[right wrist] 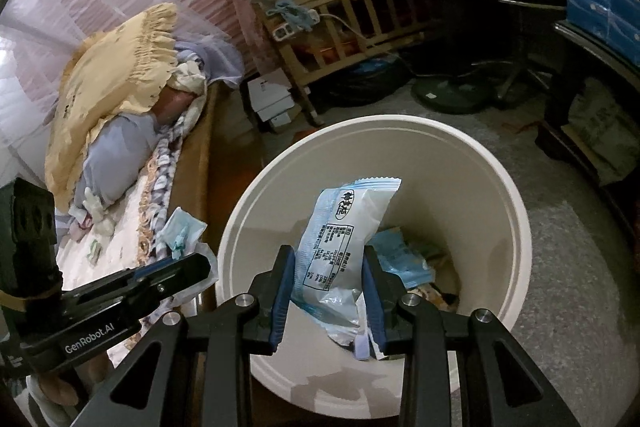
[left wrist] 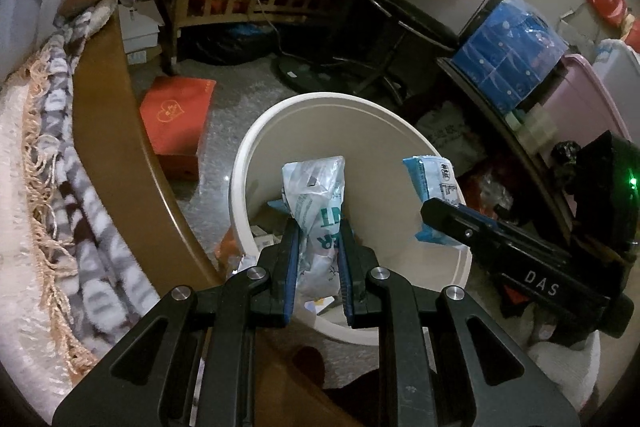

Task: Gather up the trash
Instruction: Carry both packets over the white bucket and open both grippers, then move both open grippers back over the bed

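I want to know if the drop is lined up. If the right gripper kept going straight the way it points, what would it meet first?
Probably the trash bin's inside: the right gripper, shut on a blue-white wrapper, points into its open mouth.

dim indoor light, muddy shadows, strong fisheye bending — black vignetted corners, slight blur
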Tool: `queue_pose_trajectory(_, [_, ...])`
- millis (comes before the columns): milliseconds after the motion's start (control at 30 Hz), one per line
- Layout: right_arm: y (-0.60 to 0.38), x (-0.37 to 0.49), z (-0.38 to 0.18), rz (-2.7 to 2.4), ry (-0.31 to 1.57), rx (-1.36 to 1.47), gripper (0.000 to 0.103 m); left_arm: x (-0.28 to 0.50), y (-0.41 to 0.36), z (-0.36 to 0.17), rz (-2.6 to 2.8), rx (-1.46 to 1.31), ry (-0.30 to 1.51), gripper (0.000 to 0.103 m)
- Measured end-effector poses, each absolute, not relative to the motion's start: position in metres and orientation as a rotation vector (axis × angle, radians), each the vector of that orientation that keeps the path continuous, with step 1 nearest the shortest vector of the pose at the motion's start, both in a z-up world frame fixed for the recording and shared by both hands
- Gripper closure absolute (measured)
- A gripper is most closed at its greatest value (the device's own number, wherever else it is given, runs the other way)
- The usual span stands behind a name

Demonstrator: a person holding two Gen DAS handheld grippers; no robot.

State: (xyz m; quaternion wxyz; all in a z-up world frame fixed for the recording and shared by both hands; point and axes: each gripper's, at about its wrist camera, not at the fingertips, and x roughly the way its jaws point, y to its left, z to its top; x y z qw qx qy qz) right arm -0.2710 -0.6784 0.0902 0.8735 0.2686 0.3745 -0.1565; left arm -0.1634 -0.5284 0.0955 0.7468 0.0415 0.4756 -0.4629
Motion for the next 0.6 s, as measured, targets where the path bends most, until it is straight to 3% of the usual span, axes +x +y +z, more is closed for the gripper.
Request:
queue_pose_trajectory(200, [-0.683,-0.268,0.086,-0.339,0.793,0.563,0.071,-0.164,-0.532,0.093,-1.037,0.095,1.037,0.085])
queue_pose_trajectory(367, [-0.684,-0.264,0.086,-0.362,0.801,0.552,0.064,-0.161,-0.529,0.093,-1.053,0.066,1.039,0.053])
queue_pose_trajectory(600, [-0.682,-0.263,0.091,-0.361,0.8,0.544,0.06,-0.154,-0.512,0.097,-1.006,0.053,1.027,0.051])
